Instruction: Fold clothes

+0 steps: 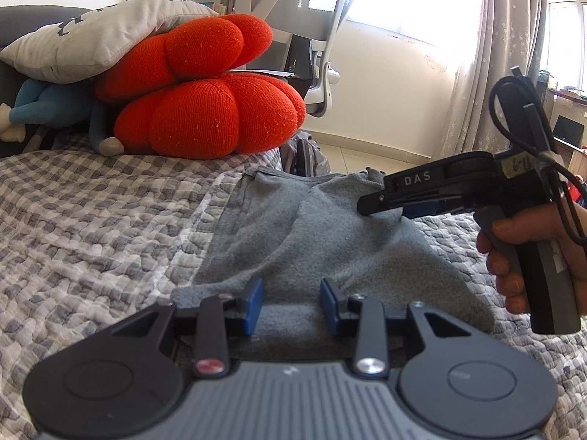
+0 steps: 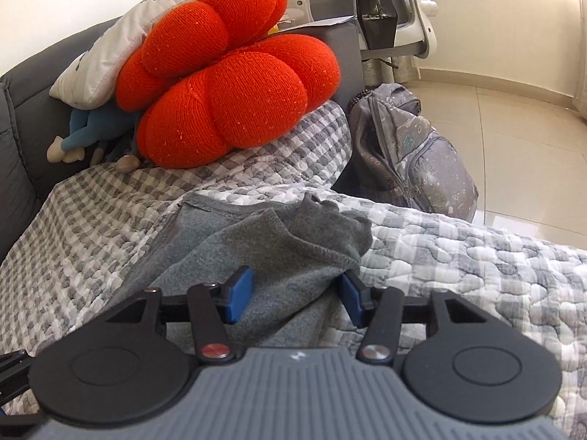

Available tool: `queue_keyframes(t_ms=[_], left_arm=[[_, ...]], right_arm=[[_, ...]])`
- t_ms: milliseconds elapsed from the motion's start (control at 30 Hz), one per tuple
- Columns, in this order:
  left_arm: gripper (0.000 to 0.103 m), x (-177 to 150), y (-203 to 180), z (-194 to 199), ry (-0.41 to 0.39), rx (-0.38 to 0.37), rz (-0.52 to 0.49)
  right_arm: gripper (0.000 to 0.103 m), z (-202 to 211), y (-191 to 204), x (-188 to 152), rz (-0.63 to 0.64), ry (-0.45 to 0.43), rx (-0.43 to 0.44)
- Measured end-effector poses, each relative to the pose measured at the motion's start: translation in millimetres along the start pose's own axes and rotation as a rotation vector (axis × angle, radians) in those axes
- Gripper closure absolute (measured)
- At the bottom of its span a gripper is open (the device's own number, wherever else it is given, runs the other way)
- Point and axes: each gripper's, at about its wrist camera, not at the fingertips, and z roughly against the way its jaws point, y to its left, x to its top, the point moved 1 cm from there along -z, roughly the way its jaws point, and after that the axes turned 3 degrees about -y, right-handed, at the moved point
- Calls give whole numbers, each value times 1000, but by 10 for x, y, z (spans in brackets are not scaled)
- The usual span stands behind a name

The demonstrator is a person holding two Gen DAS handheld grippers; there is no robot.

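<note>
A grey fleece garment (image 1: pixel 330 242) lies partly folded on the checked quilt (image 1: pixel 91 220), one layer lapped over another. My left gripper (image 1: pixel 292 304) sits at its near edge, blue pads apart, with fabric lying in the gap and not pinched. My right gripper (image 1: pixel 368 207) comes in from the right, held by a hand (image 1: pixel 513 256), its tips at the garment's bunched far corner. In the right wrist view the right gripper (image 2: pixel 296 297) is open, its pads standing either side of the garment (image 2: pixel 293 234) without pressing it.
A red knitted cushion (image 1: pixel 205 110) leans on a grey-white pillow (image 1: pixel 99 40) and a blue plush toy (image 1: pixel 40 106) at the head of the sofa bed. Beyond the quilt's far edge, a grey backpack (image 2: pixel 411 154) stands on the tiled floor near an office chair (image 1: pixel 315 36).
</note>
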Motion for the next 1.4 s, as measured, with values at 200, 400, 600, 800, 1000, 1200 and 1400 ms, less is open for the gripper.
queue_keyframes(t_ms=[200, 400, 600, 800, 1000, 1200, 1400], left_arm=[[67, -1, -9, 11, -2, 1, -5], [67, 1, -19, 13, -2, 4, -8], [67, 9, 21, 17, -5, -11, 13], [59, 71, 182, 109, 8, -78, 93], [51, 79, 297, 186, 17, -48, 120], [51, 47, 383, 120, 47, 23, 103], [49, 133, 765, 175, 85, 34, 269]], right_arm=[[48, -176, -45, 142, 38, -36, -68], [31, -295, -161, 143, 26, -32, -83], [30, 241, -155, -16, -151, -96, 4], [30, 963, -8, -431, -211, -121, 89], [30, 1321, 305, -691, -208, -155, 129], [36, 959, 510, -919, -115, -38, 31], [37, 1010, 409, -964, -193, -64, 71]])
